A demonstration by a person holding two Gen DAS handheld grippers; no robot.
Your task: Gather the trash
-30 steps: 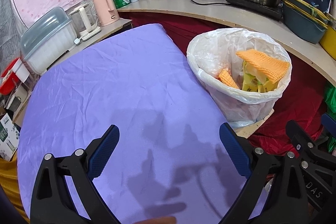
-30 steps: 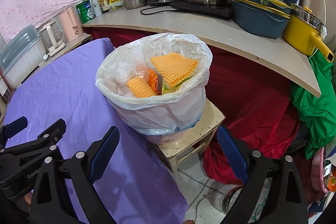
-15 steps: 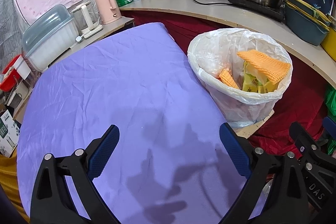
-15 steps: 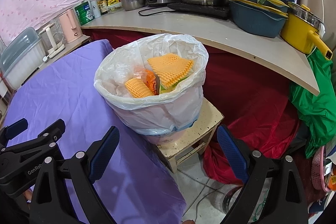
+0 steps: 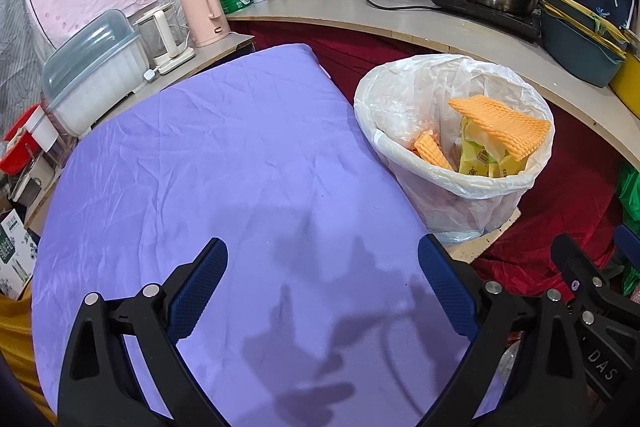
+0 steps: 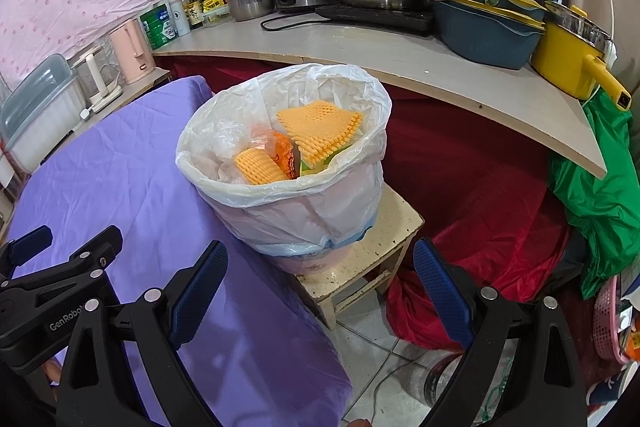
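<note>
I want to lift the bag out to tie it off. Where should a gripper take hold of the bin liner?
Probably the folded-over rim of the bin liner on its near side, coming from above with the right gripper. There the plastic hangs loose over the edge, and the orange foam leans against the far side.

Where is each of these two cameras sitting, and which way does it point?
Left wrist: rides the left claw, looking across the purple cloth; its open blue fingers show, the right claw at the right edge.
Right wrist: rides the right claw, facing the lined bin on its stool; open fingers show, the left claw at left.
Shared: bin, cloth, counter pots.
</note>
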